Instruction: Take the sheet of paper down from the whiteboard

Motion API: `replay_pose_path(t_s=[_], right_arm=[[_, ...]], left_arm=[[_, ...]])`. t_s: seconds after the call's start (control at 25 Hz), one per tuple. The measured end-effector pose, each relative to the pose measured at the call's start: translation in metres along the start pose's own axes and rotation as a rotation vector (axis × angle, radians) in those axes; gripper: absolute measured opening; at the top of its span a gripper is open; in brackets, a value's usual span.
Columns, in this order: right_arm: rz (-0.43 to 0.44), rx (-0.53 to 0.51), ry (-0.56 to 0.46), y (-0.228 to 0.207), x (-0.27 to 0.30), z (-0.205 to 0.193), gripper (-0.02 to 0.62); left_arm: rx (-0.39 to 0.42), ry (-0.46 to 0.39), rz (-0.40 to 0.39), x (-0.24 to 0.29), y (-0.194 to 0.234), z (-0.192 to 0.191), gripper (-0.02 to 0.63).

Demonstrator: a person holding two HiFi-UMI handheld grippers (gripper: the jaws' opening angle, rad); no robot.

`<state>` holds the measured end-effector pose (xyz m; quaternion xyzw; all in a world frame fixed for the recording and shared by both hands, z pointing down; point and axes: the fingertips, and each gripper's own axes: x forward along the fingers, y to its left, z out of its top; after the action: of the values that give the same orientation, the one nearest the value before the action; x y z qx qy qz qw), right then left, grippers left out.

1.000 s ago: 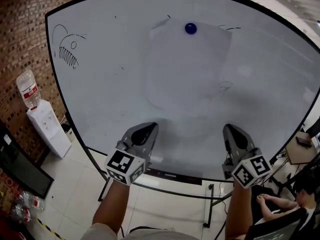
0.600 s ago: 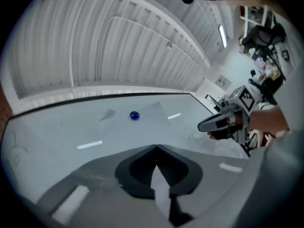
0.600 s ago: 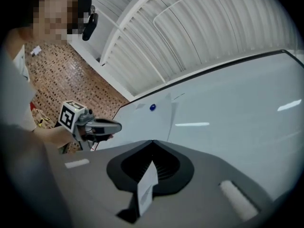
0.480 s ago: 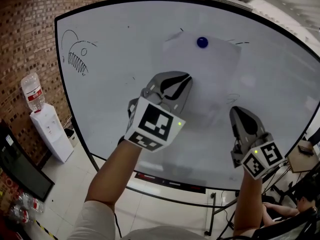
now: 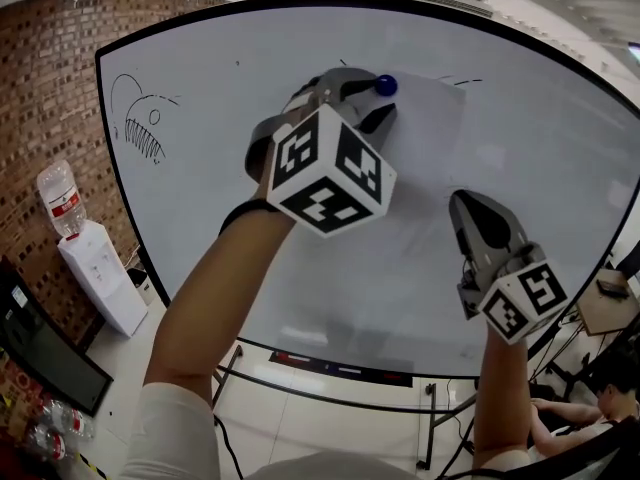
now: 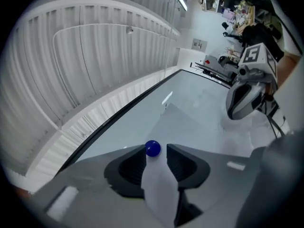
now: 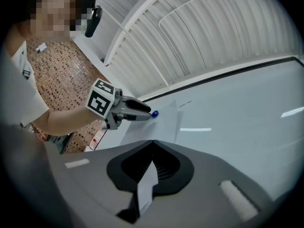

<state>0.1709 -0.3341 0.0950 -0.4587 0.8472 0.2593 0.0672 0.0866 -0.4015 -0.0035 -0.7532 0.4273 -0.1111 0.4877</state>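
The left gripper (image 6: 156,152) jaws are opening around the blue magnet (image 6: 152,148) pinning the sheet (image 5: 425,138); right gripper (image 7: 152,142) jaws closed

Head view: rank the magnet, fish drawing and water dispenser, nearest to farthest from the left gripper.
1. magnet: between the left gripper's opening jaws, at their tips.
2. fish drawing: upper left of the whiteboard.
3. water dispenser: lower left, off the whiteboard.

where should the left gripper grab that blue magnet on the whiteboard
By its round sides, coming straight at the whiteboard. The blue magnet is a small knob standing proud of the sheet of paper, and the left gripper has its opening jaws either side of it.
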Motion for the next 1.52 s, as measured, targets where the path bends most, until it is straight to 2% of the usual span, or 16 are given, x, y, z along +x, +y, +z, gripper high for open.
replay_pose_path(t_s=[0.12,0.4,0.64,0.92,1.04,1.16,1.2,1.28,1.32,1.44,1.52], right_arm=[[0.020,-0.011,0.003,0.009,0.000,-0.001,0.005],[0.023,0.027,0.021,0.014,-0.006,-0.026,0.005],[0.023,0.066,0.028,0.016,-0.013,-0.038,0.005],[0.005,0.070,0.075,0.018,-0.014,-0.057,0.005],[-0.043,0.076,0.130,0.014,-0.020,-0.080,0.005],[-0.139,0.152,0.183,0.003,-0.034,-0.110,0.010],[-0.159,0.183,0.208,0.002,-0.038,-0.122,0.035],[-0.181,0.239,0.262,0.003,-0.041,-0.142,0.149],[-0.199,0.255,0.281,0.004,-0.041,-0.148,0.175],[-0.262,0.262,0.294,0.002,-0.037,-0.151,0.176],[-0.272,0.259,0.295,0.004,-0.032,-0.149,0.175]], left_arm=[[0.032,0.047,0.013,0.007,0.006,-0.002,0.160],[0.083,0.121,-0.026,0.020,0.004,-0.003,0.170],[0.095,0.146,-0.026,0.022,0.003,-0.003,0.158],[0.052,0.151,-0.028,0.023,0.007,-0.005,0.156],[0.044,0.147,-0.030,0.020,0.009,-0.002,0.155],[0.039,0.147,-0.037,0.018,0.010,-0.001,0.152],[0.034,0.145,-0.039,0.018,0.010,-0.001,0.148],[0.026,0.142,-0.040,0.018,0.010,-0.001,0.144],[0.024,0.142,-0.040,0.018,0.010,-0.002,0.139],[0.019,0.140,-0.039,0.018,0.010,-0.002,0.135],[0.015,0.139,-0.041,0.018,0.010,-0.002,0.135]])
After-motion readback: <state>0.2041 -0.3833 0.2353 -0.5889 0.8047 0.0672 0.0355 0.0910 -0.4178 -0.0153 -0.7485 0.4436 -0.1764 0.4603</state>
